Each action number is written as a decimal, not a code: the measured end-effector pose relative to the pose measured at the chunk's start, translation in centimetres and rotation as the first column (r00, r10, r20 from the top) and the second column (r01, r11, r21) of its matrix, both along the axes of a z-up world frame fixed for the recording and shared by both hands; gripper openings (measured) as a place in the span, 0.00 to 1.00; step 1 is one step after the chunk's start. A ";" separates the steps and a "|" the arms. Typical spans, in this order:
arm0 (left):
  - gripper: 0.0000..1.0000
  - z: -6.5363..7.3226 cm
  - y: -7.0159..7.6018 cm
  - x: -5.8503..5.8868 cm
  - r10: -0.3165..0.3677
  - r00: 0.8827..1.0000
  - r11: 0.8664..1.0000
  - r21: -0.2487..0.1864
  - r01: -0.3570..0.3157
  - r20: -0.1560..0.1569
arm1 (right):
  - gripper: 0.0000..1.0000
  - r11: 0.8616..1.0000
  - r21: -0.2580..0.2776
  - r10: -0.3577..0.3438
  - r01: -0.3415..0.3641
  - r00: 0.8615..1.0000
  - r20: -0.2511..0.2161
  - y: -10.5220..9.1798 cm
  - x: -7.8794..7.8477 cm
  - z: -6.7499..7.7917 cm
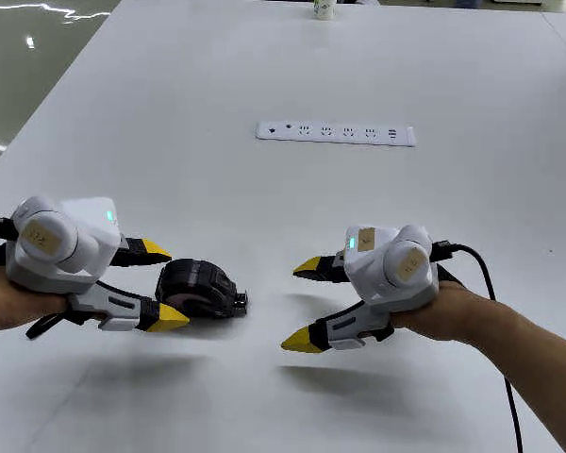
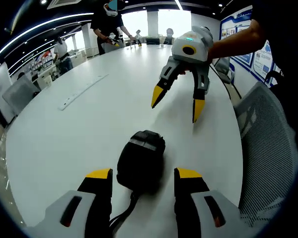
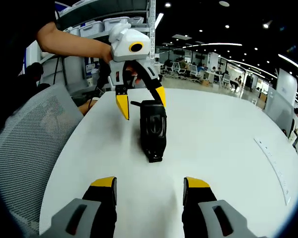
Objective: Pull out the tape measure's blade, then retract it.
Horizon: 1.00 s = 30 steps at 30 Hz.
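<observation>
Black, rounded tape measure (image 1: 200, 289) lies on the white worktop (image 1: 292, 198) between the left gripper's (image 1: 167, 285) open jaws. The right gripper's (image 1: 297, 308) jaws are spread too, holding nothing.

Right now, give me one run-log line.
left gripper: open, jaws flanking tape measure | right gripper: open, apart | blade: not pulled out

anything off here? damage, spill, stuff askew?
Nothing stands out. The tape measure lies on the table between the open left tongs, blade not pulled out and no damage visible. The right tongs are open and apart from it. The power strip lies flat further back.
</observation>
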State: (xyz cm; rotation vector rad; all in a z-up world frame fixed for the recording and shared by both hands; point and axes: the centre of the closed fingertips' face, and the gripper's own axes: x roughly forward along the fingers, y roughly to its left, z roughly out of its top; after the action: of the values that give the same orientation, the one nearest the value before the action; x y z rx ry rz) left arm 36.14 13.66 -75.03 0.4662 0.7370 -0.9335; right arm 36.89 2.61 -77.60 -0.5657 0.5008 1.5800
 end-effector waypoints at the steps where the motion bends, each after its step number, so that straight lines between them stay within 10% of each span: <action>1: 0.44 -0.1 0.1 0.1 -0.005 1.000 1.000 0.007 0.005 0.003 | 0.50 1.000 -0.002 0.004 -0.004 1.000 0.003 0.2 0.1 0.0; 30: 0.26 -1.8 0.3 0.6 -0.183 0.980 0.977 0.101 0.190 -0.073 | 0.20 0.994 -0.011 0.106 -0.106 0.994 -0.002 4.9 0.4 -2.1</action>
State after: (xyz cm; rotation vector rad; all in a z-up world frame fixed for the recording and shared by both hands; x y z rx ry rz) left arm 36.78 14.00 -76.78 0.6109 0.8144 -1.0919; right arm 37.30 7.53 -79.67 -0.6077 0.4877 1.6792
